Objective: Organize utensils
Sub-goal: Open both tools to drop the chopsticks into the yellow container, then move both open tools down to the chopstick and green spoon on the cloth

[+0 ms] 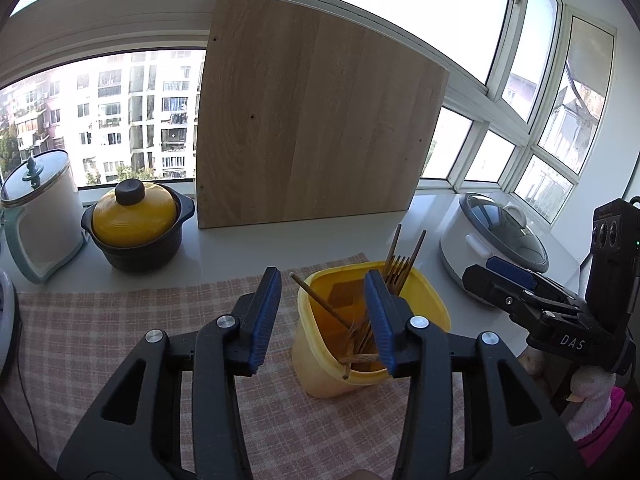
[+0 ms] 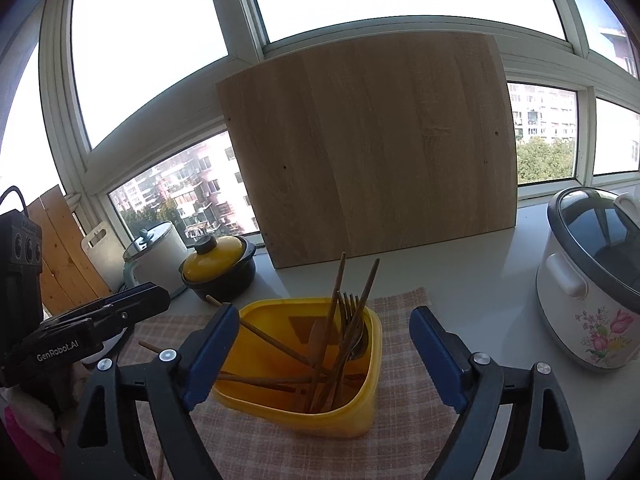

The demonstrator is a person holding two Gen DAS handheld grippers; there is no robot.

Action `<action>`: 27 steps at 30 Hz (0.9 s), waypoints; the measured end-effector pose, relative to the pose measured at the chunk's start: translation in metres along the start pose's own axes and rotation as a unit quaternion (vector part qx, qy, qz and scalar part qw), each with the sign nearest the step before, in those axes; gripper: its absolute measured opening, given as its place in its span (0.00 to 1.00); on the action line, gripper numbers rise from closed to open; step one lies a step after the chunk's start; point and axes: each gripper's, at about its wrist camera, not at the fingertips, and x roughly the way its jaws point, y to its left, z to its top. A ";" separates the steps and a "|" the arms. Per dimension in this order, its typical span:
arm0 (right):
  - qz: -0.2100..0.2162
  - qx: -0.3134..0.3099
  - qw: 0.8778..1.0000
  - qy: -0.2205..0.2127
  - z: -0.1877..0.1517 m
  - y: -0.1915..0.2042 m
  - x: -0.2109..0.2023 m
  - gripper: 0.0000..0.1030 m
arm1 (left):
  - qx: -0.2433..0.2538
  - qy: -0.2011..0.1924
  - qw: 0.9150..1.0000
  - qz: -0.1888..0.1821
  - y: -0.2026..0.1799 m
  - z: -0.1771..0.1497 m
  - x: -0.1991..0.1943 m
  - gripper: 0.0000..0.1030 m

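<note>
A yellow plastic container (image 1: 320,376) (image 2: 360,412) stands on a pink checked cloth (image 1: 120,320) (image 2: 400,448). It holds wooden chopsticks (image 2: 334,304) (image 1: 320,302) and metal forks (image 2: 352,320) (image 1: 396,272), leaning against its walls. My left gripper (image 1: 324,316) is open and empty, its right finger over the container's left rim. My right gripper (image 2: 324,344) is open and empty, its fingers either side of the container, above its rim. A loose chopstick (image 2: 150,346) lies on the cloth left of the container.
A large wooden board (image 1: 312,120) (image 2: 372,148) leans on the window behind. A yellow-lidded black pot (image 1: 136,220) (image 2: 218,266) and a white lidded jar (image 1: 40,212) (image 2: 154,256) stand at the left. A white rice cooker (image 1: 492,236) (image 2: 592,280) stands at the right.
</note>
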 end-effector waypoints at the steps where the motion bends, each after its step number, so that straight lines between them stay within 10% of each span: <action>1: -0.002 -0.006 1.000 -0.004 0.000 0.002 -0.002 0.90 | 0.000 -0.002 1.000 0.002 0.002 0.000 -0.002 0.46; 6: -0.008 -0.021 1.000 -0.012 0.000 0.010 -0.010 1.00 | 0.002 -0.022 1.000 0.016 0.009 -0.003 -0.016 0.65; 27: 0.092 -0.087 0.990 0.054 -0.044 0.065 -0.019 1.00 | -0.021 0.045 0.994 0.096 0.083 -0.069 -0.066 0.70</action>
